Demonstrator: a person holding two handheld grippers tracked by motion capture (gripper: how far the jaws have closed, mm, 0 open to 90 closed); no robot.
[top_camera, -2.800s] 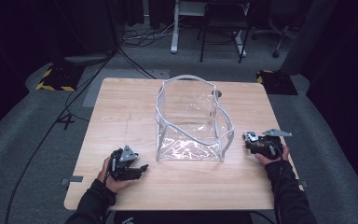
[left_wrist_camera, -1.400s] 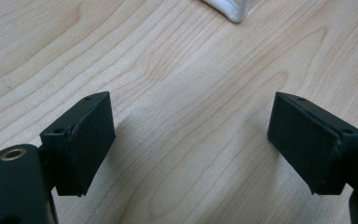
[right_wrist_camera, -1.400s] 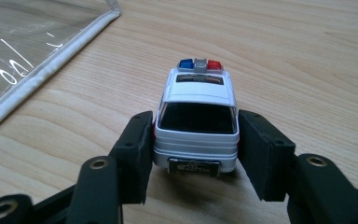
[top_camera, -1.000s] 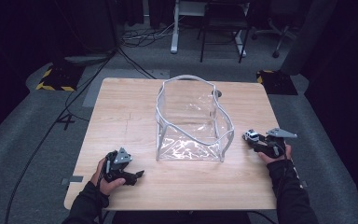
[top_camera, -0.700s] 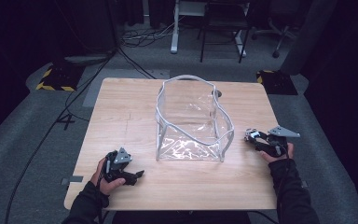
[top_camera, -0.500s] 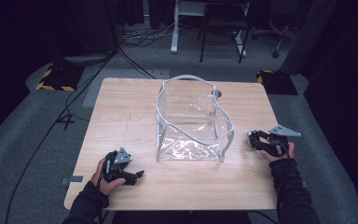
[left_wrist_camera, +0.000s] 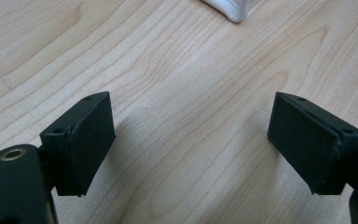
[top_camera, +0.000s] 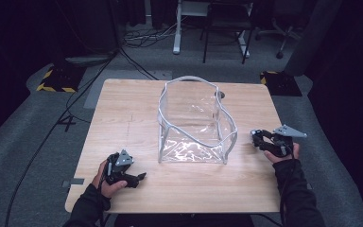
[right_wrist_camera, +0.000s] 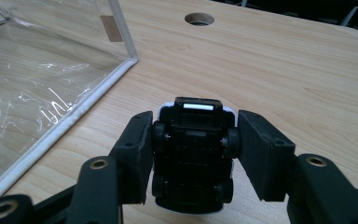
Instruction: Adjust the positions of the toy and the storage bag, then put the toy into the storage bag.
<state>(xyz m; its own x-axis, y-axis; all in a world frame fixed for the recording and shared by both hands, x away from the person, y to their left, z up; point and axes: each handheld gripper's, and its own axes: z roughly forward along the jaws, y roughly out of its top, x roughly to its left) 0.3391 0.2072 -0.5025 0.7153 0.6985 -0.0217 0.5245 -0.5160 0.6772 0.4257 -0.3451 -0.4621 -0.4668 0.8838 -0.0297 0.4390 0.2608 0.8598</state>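
Observation:
A clear plastic bag [top_camera: 196, 124] with a white rim stands open in the middle of the wooden table [top_camera: 123, 109]. To its right my right gripper [top_camera: 256, 137] is shut on a small toy car [right_wrist_camera: 193, 163]. The car lies wheels-up between the pads, with a black underside and a white body, just above the table beside the bag's edge [right_wrist_camera: 88, 102]. My left gripper [top_camera: 139, 178] rests low near the front left of the table. It is open, and between its pads [left_wrist_camera: 81, 140] there is bare wood. The bag's corner [left_wrist_camera: 230, 11] lies a short way ahead of it.
A round cable hole [top_camera: 220, 94] sits in the table behind the bag. Past the table's far edge stand desk legs, a chair [top_camera: 227, 28] and cables on grey carpet. Bare wood stretches left of the bag and along the front edge.
The right gripper has drifted slightly to the right, away from the bag, with the toy car still held. The left hand slid a little toward the front edge early on, then kept still.

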